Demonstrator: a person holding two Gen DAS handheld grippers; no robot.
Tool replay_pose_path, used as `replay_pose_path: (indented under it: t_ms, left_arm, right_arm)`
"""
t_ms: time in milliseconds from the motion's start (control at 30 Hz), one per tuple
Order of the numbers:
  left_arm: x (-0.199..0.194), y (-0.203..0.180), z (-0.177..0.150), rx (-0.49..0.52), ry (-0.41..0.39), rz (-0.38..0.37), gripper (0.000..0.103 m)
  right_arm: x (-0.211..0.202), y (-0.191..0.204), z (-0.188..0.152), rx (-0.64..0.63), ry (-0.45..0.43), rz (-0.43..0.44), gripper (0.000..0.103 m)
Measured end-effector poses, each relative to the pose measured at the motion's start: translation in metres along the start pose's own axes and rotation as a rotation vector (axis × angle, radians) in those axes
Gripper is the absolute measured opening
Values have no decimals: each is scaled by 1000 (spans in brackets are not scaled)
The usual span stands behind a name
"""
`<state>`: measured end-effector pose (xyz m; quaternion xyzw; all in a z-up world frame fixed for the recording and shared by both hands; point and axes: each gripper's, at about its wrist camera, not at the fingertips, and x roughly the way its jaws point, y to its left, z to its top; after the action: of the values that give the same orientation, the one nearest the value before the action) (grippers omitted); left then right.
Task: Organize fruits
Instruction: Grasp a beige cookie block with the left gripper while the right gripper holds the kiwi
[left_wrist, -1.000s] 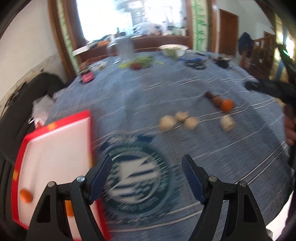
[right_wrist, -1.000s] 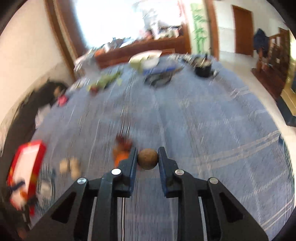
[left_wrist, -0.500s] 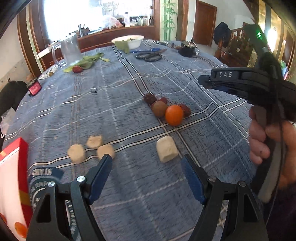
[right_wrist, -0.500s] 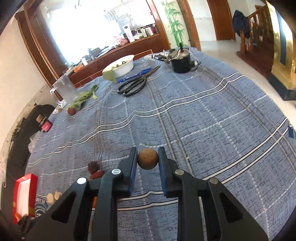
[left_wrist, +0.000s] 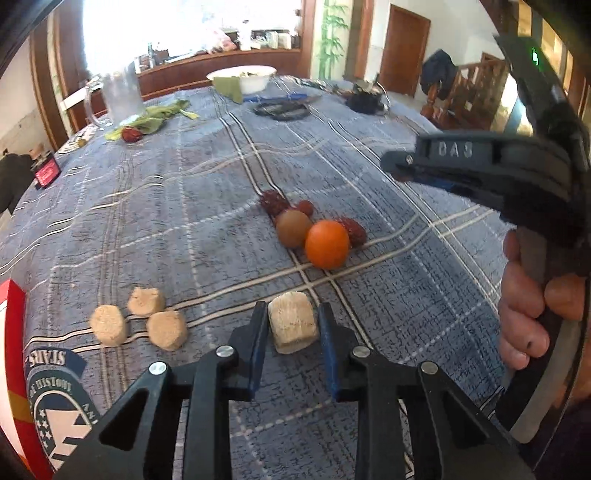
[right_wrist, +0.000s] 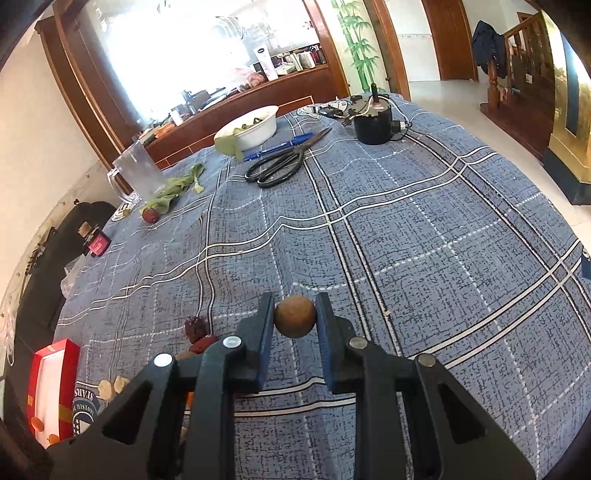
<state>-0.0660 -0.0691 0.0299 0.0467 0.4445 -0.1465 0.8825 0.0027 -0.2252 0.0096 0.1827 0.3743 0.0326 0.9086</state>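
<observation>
Left gripper (left_wrist: 291, 325) around beige chunk (left_wrist: 292, 322)

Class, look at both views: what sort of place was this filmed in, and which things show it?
Most likely a home dining room: a large table under a blue plaid cloth, a wooden counter crowded with bottles, and a stair banister beside the doorway.

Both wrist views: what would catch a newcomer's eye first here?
Probably the bright orange mid-table in the left view, against a brown fruit. Next, each gripper's load: the left gripper brackets a pale chunk, the right gripper clamps a brown ball above the blue checked cloth.
</observation>
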Motion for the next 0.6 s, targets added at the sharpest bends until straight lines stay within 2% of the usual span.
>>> replay_pose_path:
  t_ms: [267,367,600]
  left_arm:
    - [-52,32,-7,-61,-122,84,26]
    - [-79,52,-16,-93,-173,128,26]
    - [-123,105,-40,-182,-238,218,26]
  right_arm:
    - [-6,7,-1,-44,-56,-11,24]
    - [-8,8,-1,-57,-85,-26,24]
    - [-12,12,-4,-85,-143,-69,24]
